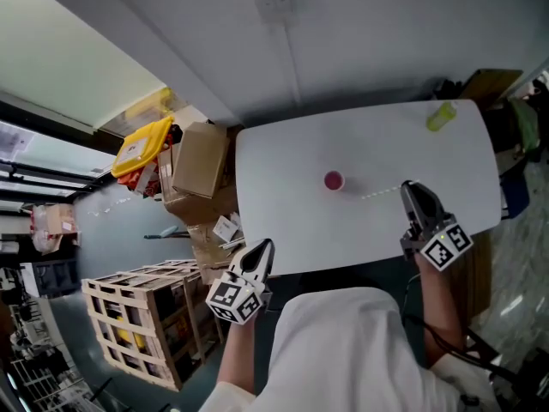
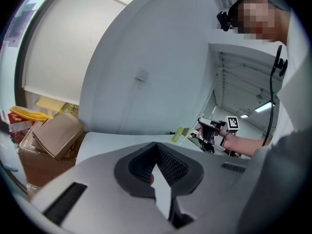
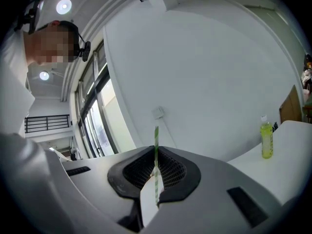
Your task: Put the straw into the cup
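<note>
Straw (image 3: 156, 145) — clenched in right tongs (image 1: 410, 189), aimed leftward at cup (image 1: 333, 180), tip just short; left tongs (image 1: 264, 249) closed on nothing, farther off.

head camera looks steeply down on the tabletop (image 1: 292, 153). cameras on left tool (image 1: 262, 251) and right tool (image 1: 413, 191) sit close behind their jaws, facing the wall (image 1: 386, 33); all share the bottle (image 1: 441, 116) beyond the right tool.

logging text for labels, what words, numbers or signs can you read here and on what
No text can be read in any view.
Yellow bin: white label, print too small.
Bottle: any label too blurred.
Left gripper and right gripper: cubes bear black-and-white square markers, no letters or digits.
Cardboard box: no legible print.
</note>
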The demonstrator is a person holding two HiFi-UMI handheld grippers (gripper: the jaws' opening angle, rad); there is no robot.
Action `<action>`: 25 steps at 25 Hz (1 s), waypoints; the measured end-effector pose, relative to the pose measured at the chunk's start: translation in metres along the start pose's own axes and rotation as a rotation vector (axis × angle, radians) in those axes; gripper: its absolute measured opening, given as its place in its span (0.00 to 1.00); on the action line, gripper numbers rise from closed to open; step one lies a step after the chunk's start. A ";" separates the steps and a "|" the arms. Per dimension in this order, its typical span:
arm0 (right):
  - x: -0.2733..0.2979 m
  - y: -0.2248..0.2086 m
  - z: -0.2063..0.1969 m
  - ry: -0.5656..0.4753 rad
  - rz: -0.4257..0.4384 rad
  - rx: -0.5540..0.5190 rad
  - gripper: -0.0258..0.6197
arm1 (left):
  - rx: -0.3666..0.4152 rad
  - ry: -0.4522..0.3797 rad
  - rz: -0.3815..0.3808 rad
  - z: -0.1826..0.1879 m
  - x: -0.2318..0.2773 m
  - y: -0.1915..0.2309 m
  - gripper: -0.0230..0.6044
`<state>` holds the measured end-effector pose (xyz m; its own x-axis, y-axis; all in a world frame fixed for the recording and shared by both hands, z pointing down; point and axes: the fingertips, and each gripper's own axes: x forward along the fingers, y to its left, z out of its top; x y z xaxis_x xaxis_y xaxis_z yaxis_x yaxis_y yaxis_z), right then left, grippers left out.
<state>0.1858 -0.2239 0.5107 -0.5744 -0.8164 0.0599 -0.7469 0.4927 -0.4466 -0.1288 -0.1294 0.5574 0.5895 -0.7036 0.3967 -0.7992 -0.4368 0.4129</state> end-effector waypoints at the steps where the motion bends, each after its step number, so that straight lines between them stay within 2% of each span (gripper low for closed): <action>1: 0.008 -0.001 -0.005 0.009 -0.005 -0.003 0.11 | 0.002 0.001 0.001 0.001 0.003 0.005 0.04; 10: 0.056 -0.010 -0.046 0.091 -0.056 -0.021 0.11 | -0.028 0.083 -0.008 -0.018 0.019 0.047 0.04; 25: 0.120 -0.044 -0.122 0.206 -0.130 -0.039 0.11 | -0.061 0.154 -0.024 -0.032 0.039 0.076 0.04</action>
<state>0.1085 -0.3070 0.6465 -0.5257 -0.7969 0.2976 -0.8293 0.4020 -0.3883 -0.1625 -0.1721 0.6300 0.6234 -0.5967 0.5053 -0.7786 -0.4144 0.4712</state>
